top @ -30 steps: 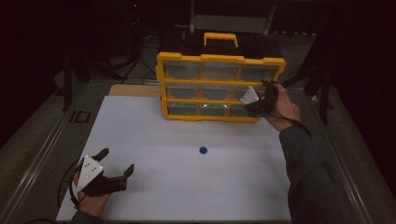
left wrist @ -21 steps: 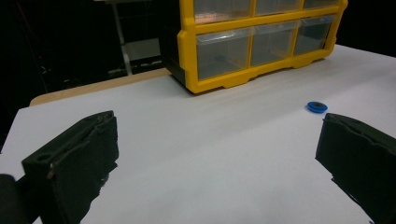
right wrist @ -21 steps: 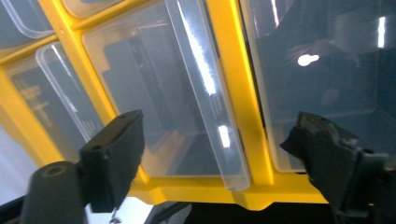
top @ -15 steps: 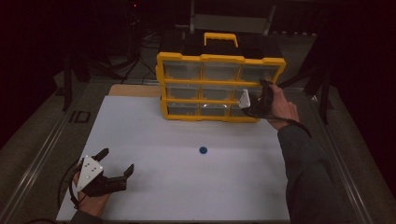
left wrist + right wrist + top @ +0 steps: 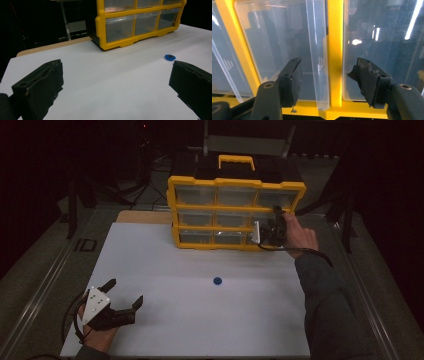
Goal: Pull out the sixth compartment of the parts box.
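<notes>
A yellow drawer organizer with clear drawers stands at the back of the white table. My right gripper is pressed up to its right column, between the middle and bottom rows. In the right gripper view its jaws straddle a clear drawer's handle lip and the yellow divider. They have just been closing, and both pads still stand apart from the lip. My left gripper rests open on the table's front left, nothing in it. A small blue disc lies mid-table.
The organizer has a yellow handle on its black top. A strip of wooden board shows behind the white surface at the left. Dark metal rails run along both sides of the table.
The right hand has shifted slightly left and down along the organizer's front, and its grey plate has turned to face left. The left gripper and the blue disc have not moved.
</notes>
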`<state>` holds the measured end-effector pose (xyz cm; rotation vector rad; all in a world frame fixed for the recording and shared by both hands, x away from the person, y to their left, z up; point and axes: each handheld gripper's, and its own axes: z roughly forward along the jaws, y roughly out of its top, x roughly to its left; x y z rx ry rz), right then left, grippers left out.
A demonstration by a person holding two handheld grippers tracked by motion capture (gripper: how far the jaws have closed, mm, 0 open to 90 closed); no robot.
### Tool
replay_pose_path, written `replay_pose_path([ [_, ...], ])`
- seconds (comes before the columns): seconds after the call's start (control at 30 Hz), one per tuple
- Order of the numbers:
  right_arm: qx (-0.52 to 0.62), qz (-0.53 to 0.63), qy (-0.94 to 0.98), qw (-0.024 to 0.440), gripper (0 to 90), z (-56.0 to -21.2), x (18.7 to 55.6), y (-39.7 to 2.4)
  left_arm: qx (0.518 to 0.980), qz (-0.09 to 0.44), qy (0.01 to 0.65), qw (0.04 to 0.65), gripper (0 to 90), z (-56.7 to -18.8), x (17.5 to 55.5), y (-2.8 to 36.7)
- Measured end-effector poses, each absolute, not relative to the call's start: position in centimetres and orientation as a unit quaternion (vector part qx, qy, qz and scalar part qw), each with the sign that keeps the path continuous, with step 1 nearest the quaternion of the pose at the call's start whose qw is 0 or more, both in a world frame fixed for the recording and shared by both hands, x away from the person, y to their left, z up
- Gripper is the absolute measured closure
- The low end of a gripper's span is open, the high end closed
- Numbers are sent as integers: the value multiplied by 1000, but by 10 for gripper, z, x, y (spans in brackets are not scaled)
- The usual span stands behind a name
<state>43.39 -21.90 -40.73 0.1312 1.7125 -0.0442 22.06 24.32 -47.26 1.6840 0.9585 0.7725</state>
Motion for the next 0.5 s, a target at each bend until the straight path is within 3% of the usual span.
replay_pose_path([
  [0.5,33,-38,719,693,492,-416,432,-216,698,319,397,503,0,-473,221,243],
])
